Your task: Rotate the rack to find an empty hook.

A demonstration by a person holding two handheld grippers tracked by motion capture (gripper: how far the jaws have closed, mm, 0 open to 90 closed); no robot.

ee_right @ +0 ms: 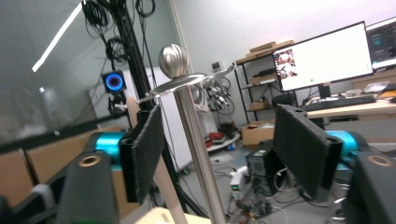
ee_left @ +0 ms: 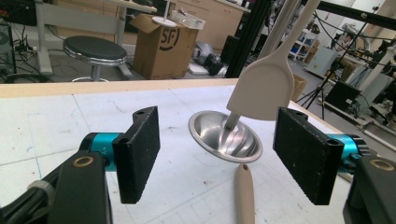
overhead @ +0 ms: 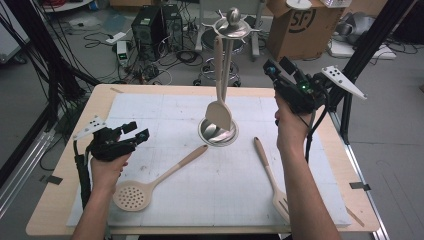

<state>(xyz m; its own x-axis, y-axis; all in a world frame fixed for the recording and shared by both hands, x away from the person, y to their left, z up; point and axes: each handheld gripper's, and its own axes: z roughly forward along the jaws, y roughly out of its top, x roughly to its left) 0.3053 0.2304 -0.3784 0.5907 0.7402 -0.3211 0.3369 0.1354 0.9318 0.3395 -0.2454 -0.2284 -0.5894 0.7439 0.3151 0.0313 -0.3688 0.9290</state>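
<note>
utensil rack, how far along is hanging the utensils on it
Done: one beige spatula hangs on the steel utensil stand.

In hand: nothing. The right gripper is raised beside the stand's top, jaws apart around the pole in its own view without pressing on it. The left gripper sits open by the table's left edge.

Left: the skimmer and the slotted turner lie flat on the mat.
</note>
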